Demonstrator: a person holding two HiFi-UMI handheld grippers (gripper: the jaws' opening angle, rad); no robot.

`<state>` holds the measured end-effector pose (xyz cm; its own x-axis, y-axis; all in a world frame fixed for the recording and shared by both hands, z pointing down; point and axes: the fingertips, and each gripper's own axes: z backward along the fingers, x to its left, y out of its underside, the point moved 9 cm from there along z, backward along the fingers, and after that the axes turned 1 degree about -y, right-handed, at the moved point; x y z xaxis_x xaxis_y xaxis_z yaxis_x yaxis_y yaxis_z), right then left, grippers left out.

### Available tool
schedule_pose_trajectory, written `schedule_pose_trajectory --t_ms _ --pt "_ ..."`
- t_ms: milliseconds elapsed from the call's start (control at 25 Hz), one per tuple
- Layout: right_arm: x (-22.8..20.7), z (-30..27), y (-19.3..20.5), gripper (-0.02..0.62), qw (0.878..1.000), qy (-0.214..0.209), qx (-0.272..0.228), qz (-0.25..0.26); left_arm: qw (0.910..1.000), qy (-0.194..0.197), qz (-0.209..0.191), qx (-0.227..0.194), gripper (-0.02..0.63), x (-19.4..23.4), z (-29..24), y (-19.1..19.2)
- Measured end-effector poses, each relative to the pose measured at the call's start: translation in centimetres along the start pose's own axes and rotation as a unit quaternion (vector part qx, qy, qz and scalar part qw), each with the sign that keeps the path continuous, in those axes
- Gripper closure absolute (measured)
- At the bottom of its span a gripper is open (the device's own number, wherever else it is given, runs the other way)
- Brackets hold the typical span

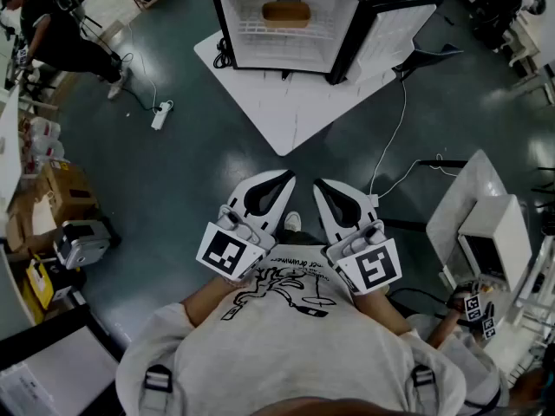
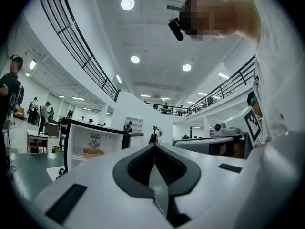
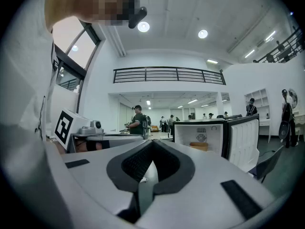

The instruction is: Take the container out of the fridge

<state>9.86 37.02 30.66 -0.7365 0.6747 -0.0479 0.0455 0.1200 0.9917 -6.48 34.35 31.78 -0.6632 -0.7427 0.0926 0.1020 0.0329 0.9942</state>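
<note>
**Left claw** (image 1: 282,178): was held close before the chest, pointing forward and about level. Its jaws were pressed together with nothing between them. The left marker cube (image 1: 227,251) sat at its rear, facing up and covering the hand.

**Right claw** (image 1: 319,184): was held beside the left one, with its tip angled slightly inward, near the left tip but apart from it. Its jaws were pressed together and empty. The right marker cube (image 1: 375,267) sat at its rear.

**Left forearm** (image 1: 204,297) and **right forearm** (image 1: 386,312): both were bent, bare, and drawn in close to the torso.
</note>
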Motion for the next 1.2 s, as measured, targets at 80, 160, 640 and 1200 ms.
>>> schedule_pose_trajectory --t_ms 80,160,640,1200 --pt "-0.1 0.0 -0.3 0.568 1.000 0.001 0.001 0.002 1.0000 -0.001 0.000 0.000 0.591 0.1 0.0 -0.2" --pt "-0.1 0.0 -0.5 0.568 1.000 0.000 0.001 0.004 1.0000 -0.001 0.000 0.000 0.592 0.1 0.0 -0.3" --pt "-1.7 0.4 -0.5 0.568 1.000 -0.004 -0.022 -0.015 1.0000 -0.001 0.006 0.003 0.591 -0.2 -1.5 -0.3" --pt "-5.3 1.5 -0.8 0.568 1.000 -0.013 -0.020 -0.012 0.9999 -0.013 0.010 0.002 0.591 -1.2 -4.9 -0.2"
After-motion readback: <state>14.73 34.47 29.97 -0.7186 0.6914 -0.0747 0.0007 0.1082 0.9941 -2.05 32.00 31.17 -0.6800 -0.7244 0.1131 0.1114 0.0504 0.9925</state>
